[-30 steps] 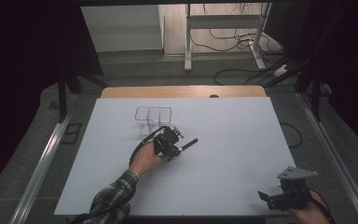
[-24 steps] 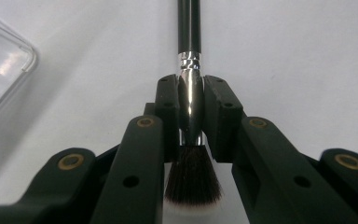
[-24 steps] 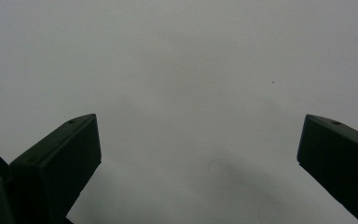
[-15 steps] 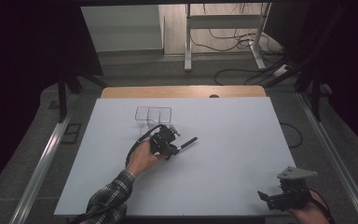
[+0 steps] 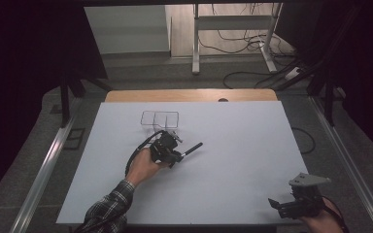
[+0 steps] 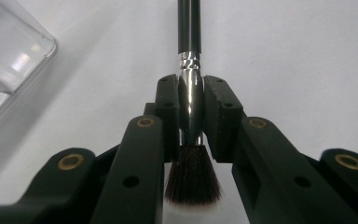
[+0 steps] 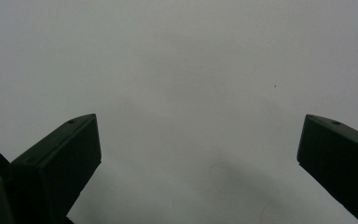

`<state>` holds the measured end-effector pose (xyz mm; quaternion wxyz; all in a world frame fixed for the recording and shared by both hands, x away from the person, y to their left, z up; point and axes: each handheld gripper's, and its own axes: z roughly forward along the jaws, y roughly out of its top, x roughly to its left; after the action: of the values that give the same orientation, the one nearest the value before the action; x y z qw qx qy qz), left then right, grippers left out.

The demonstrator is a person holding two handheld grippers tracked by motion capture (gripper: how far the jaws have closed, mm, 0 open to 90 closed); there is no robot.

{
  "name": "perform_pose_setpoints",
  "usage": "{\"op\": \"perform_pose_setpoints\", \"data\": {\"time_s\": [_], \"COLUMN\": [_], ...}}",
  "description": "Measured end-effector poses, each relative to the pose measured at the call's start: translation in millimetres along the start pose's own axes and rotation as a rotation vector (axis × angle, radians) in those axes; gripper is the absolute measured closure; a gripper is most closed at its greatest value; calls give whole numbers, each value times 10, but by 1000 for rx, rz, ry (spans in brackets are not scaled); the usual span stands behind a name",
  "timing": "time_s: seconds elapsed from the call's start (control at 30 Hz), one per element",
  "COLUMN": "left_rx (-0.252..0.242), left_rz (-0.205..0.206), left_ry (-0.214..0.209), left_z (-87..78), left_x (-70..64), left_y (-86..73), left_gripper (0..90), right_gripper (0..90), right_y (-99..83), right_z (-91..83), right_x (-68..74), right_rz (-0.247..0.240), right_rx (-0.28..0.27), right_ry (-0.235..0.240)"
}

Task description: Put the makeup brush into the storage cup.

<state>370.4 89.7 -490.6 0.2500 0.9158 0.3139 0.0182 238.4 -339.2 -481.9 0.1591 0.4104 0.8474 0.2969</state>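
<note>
Left gripper [image 6: 189, 112] clamps brush [image 6: 189, 70].

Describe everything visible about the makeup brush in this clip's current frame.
The black-handled makeup brush with a shiny silver metal ferrule and dark, pale-tipped bristles is clamped at the ferrule between the jaws of the left hand-held gripper. The bristles splay toward the camera; the slim handle points away. From above it lies low over the white table, handle sticking out to the right, near the clear plastic box.
</note>
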Motion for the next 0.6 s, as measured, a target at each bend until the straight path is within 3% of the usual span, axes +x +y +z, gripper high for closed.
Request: {"op": "perform_pose_setpoints", "data": {"time_s": [0.07, 0.17, 0.6], "left_rx": [-2, -37, -53], "left_rz": [6, -27, -3], "left_ry": [-2, -12, -25], "left_z": [-24, -29, -126], "left_x": [-2, -31, -98], "left_y": [-21, -43, -116], "left_gripper": [769, 769, 769], "right_gripper": [0, 0, 0], "right_y": [2, 3, 38], "right_z": [-1, -2, -7], "right_x": [-3, -5, 14], "right_rz": [0, 1, -17], "right_rx": [-2, -4, -22], "right_ry": [3, 4, 9]}}
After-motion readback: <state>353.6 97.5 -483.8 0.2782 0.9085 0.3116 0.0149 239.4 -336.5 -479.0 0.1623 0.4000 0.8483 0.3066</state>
